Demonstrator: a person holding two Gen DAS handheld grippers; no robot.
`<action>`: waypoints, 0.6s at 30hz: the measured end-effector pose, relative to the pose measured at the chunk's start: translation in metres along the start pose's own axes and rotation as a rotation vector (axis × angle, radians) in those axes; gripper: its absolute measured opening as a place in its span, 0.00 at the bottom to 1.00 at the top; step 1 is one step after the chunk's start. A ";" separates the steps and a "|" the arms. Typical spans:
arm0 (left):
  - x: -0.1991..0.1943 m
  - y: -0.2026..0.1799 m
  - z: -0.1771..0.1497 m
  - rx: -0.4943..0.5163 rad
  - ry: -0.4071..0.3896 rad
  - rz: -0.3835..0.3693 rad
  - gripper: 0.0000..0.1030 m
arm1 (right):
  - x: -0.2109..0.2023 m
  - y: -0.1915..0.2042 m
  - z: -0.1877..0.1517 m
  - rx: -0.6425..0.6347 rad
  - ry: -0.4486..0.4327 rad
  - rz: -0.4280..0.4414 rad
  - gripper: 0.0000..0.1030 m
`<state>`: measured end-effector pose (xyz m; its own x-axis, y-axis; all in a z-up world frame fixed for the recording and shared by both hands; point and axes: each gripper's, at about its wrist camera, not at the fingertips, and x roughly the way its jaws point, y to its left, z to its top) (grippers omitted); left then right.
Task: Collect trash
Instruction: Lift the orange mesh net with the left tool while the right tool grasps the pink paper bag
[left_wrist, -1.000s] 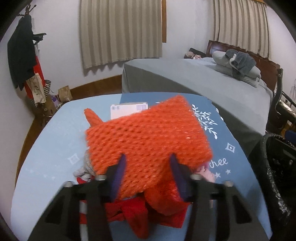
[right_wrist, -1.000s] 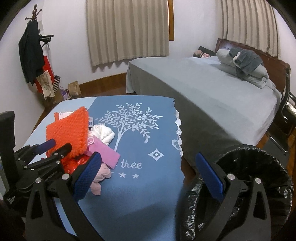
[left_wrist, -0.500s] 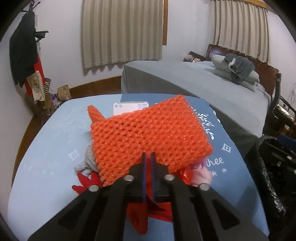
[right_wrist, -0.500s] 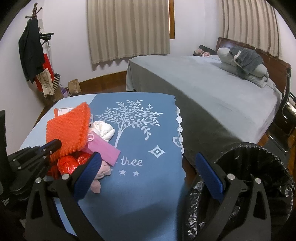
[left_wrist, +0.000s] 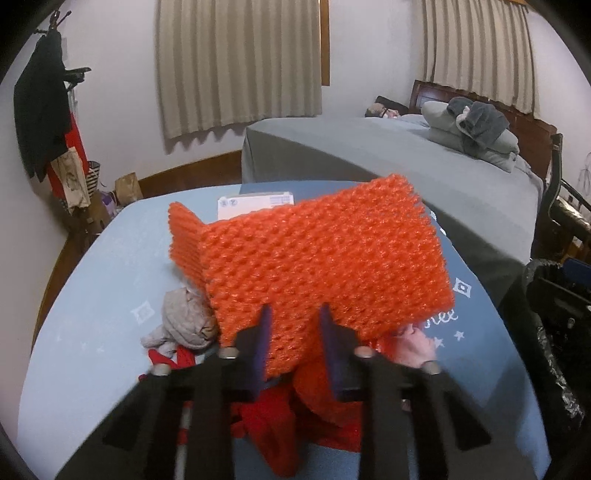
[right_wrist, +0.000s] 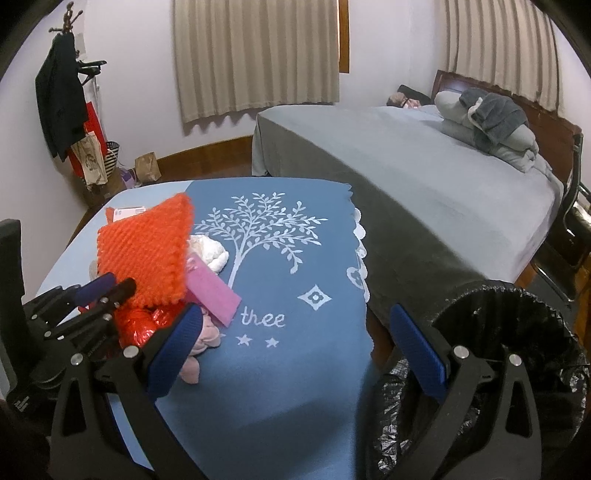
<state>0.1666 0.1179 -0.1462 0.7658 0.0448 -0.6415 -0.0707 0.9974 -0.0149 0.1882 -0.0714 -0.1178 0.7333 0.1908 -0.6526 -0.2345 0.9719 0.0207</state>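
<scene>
While the right gripper (right_wrist: 295, 343) hangs wide open at the bottom of its frame, the left gripper (left_wrist: 295, 332) has the low edge of the orange net (left_wrist: 317, 258) between its two fingers (left_wrist: 262, 332). The fingers are a bit apart, and I cannot tell if they squeeze the net. The net stands tilted over a pile of red wrappers (right_wrist: 136, 325) on the blue table (right_wrist: 295, 387), at middle left. The black trash bin (right_wrist: 517, 332) is at lower right.

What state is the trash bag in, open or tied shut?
Open: the black trash bag is stretched over its bin's rim, mouth gaping.
</scene>
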 end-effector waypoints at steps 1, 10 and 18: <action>-0.001 0.001 -0.001 -0.004 0.001 -0.001 0.07 | 0.000 0.000 0.000 -0.001 -0.001 0.000 0.95; -0.036 0.011 0.006 -0.061 -0.083 -0.067 0.00 | 0.002 0.004 0.002 0.002 -0.014 0.030 0.95; -0.034 0.026 -0.002 -0.075 -0.056 -0.032 0.00 | 0.032 0.031 -0.005 -0.048 0.018 0.095 0.95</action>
<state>0.1375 0.1426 -0.1261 0.8031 0.0180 -0.5956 -0.0913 0.9915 -0.0932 0.2010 -0.0362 -0.1418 0.6946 0.2787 -0.6632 -0.3326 0.9419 0.0474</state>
